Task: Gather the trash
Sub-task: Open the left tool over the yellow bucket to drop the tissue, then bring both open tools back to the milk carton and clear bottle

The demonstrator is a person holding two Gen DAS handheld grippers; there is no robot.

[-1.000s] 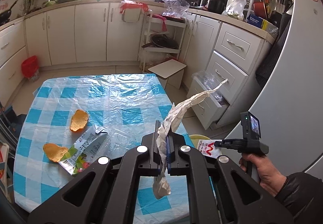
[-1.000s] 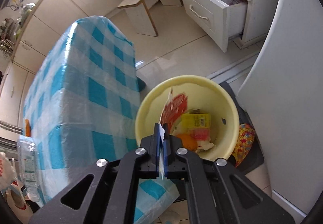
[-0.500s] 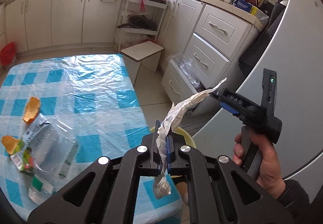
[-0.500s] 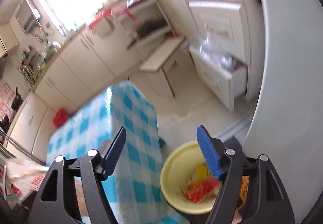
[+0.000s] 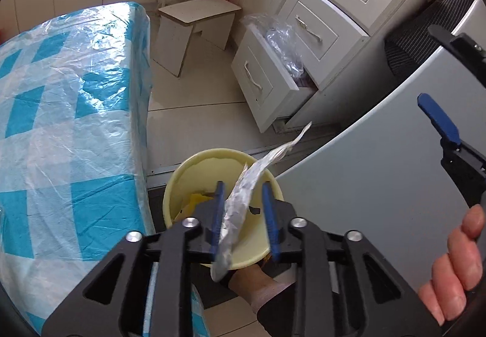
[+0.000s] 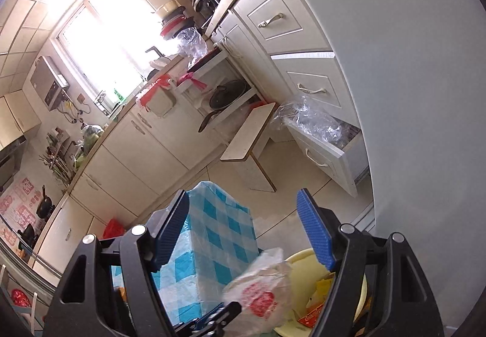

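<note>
While the blue-checked desk (image 5: pixel 70 124) fills the left of the left wrist view, the left tongs (image 5: pixel 243 215) at lower centre stand parted, a crumpled wrapper (image 5: pixel 243 203) loose between them, leaning on the left pad, over the yellow bin (image 5: pixel 182 182). At right, the right tongs (image 6: pixel 243 233) are released, grasping nothing.

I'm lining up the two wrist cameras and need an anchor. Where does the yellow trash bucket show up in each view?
Left wrist: the yellow trash bucket sits low and centre, on the floor beside the table, partly behind the left hand-held gripper.
Right wrist: only its rim shows at the bottom right, behind the right hand-held gripper.
Shared landmark: the open bottom drawer stuffed with clear plastic.
</note>
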